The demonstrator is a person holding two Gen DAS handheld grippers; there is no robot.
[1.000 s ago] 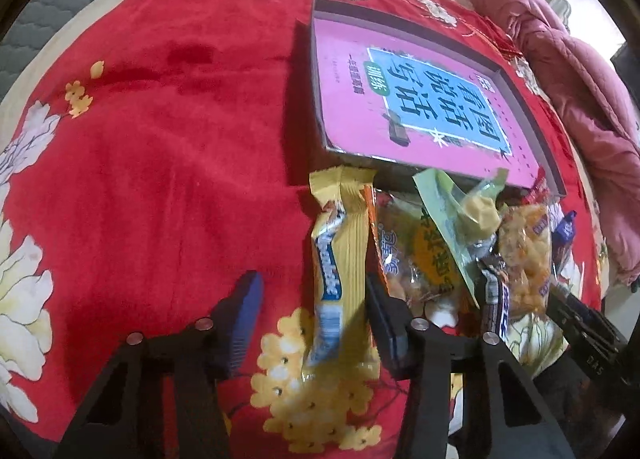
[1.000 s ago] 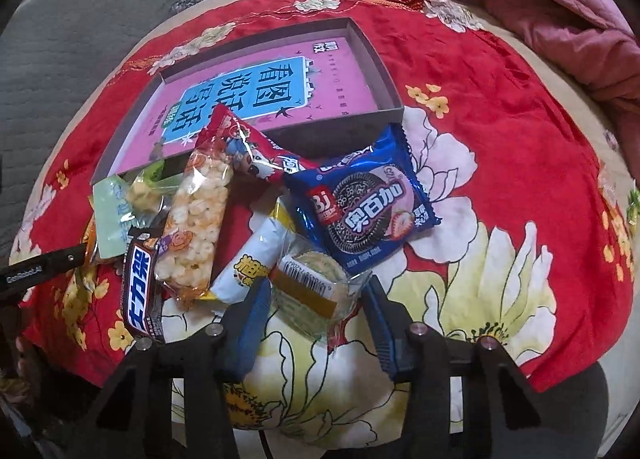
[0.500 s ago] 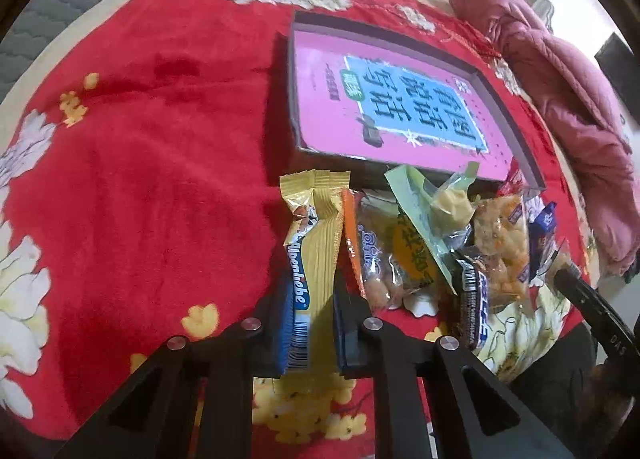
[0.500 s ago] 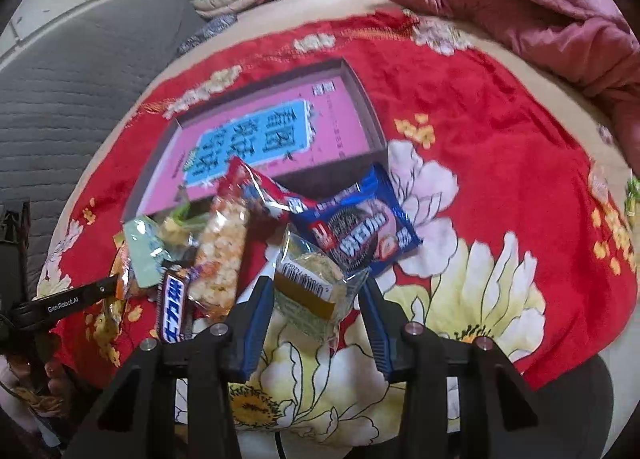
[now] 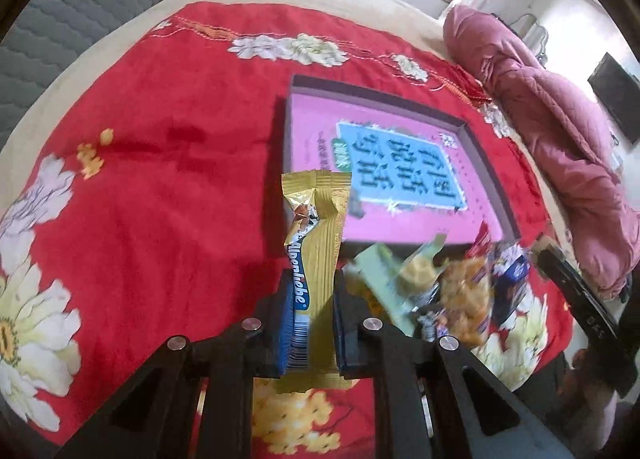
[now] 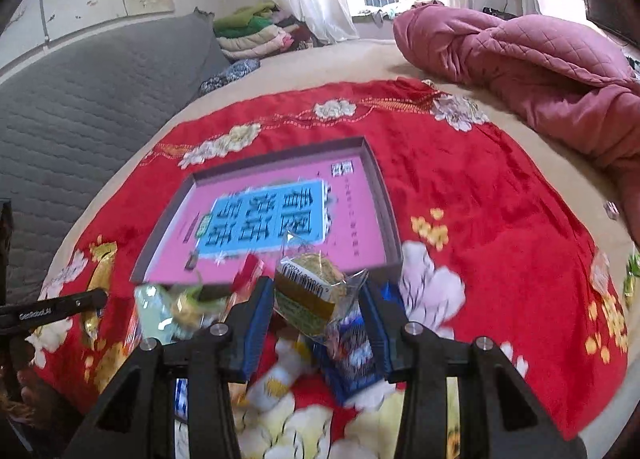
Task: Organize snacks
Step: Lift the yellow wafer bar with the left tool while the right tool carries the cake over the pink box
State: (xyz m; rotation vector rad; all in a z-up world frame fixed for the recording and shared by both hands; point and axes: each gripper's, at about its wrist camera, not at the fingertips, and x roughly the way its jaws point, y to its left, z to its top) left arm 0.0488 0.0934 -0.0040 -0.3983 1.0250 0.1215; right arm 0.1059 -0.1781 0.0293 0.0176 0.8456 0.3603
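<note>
My left gripper (image 5: 310, 311) is shut on a long gold candy packet (image 5: 316, 247), which stands lifted off the red cloth with its crimped top pointing away. My right gripper (image 6: 318, 311) is shut on a round cake in a clear wrapper (image 6: 310, 291), also raised above the pile. A shallow box with a pink and blue printed floor (image 5: 400, 167) (image 6: 280, 215) lies open on the cloth just beyond both grippers. The remaining snacks (image 5: 448, 291) (image 6: 176, 307) lie in a blurred heap at the box's near edge, among them a blue biscuit pack (image 6: 352, 359).
A red flowered cloth (image 5: 140, 199) covers the bed. A pink quilted blanket (image 6: 540, 71) is bunched at the far right. A grey padded headboard (image 6: 80, 99) runs along the left. The other gripper's black finger (image 5: 576, 299) shows at the right edge of the left wrist view.
My left gripper closed on the gold packet and lifted it off the cloth. My right gripper rose with the wrapped cake, and both views tilted up toward the box and room.
</note>
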